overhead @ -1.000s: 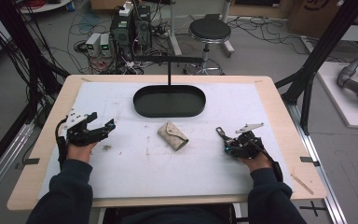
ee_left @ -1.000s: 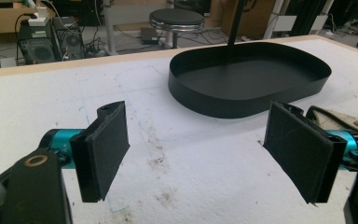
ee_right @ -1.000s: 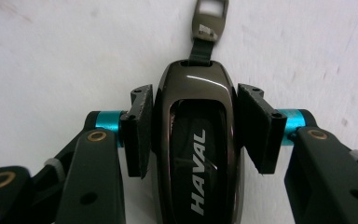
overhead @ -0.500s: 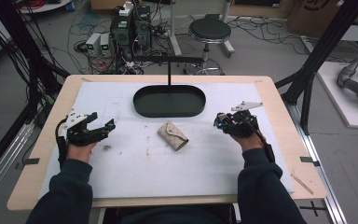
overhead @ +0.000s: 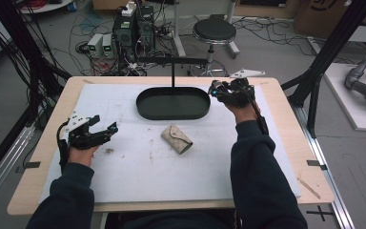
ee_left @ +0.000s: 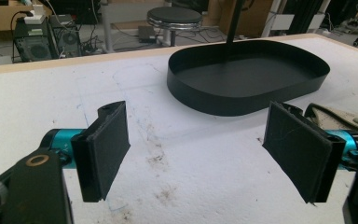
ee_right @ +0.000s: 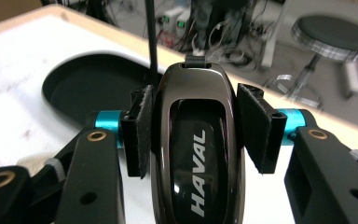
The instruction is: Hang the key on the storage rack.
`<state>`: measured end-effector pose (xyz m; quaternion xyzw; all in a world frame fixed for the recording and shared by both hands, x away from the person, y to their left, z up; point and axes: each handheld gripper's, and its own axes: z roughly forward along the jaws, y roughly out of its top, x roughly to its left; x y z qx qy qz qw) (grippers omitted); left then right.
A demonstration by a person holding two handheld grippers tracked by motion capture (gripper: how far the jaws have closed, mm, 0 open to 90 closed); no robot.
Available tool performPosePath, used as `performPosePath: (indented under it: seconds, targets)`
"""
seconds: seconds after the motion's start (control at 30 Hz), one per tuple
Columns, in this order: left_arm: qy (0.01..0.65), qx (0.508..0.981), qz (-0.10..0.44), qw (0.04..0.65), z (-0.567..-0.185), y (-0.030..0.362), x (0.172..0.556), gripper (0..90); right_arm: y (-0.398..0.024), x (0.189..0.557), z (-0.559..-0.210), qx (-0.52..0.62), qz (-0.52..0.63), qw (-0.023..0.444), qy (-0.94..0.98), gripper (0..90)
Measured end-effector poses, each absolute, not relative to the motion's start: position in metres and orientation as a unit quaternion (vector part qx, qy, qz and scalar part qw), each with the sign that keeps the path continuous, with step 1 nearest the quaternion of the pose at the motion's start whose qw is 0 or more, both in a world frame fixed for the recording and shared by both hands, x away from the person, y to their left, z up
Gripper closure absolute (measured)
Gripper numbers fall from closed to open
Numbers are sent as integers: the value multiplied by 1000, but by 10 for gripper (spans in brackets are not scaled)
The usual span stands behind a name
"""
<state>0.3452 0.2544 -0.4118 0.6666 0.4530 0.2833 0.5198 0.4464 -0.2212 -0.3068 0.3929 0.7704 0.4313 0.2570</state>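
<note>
Glossy key fob (ee_right: 196, 144): clamped between the right gripper (overhead: 228, 90) pads, beside the black tray (overhead: 145, 102).
Slip risk: slick, rounded shell could squirt out.
Left gripper (ee_left: 205, 149): jaws apart, empty, near the pouch (overhead: 177, 139).

My right gripper (overhead: 218, 90) clamping the car key (ee_right: 196, 154) at the tray's (overhead: 145, 107) three o'clock rim, pouch (overhead: 177, 139) on the table (overhead: 286, 143) at the tray's six o'clock, my left gripper (overhead: 106, 125) at the pouch's nine o'clock, stool (overhead: 214, 31) beyond at twelve.
</note>
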Motion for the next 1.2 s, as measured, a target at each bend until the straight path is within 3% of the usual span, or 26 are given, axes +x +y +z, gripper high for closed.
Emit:
performPosePath:
  seconds: [0.6,1.2]
  targets:
    - [450,667,279,524,-412,255,345,220,-179,494,-266,395,417,290,766,498]
    - [452,664,281,525,-411,257,345,220,-194,513,-282,449,374,299,754,497]
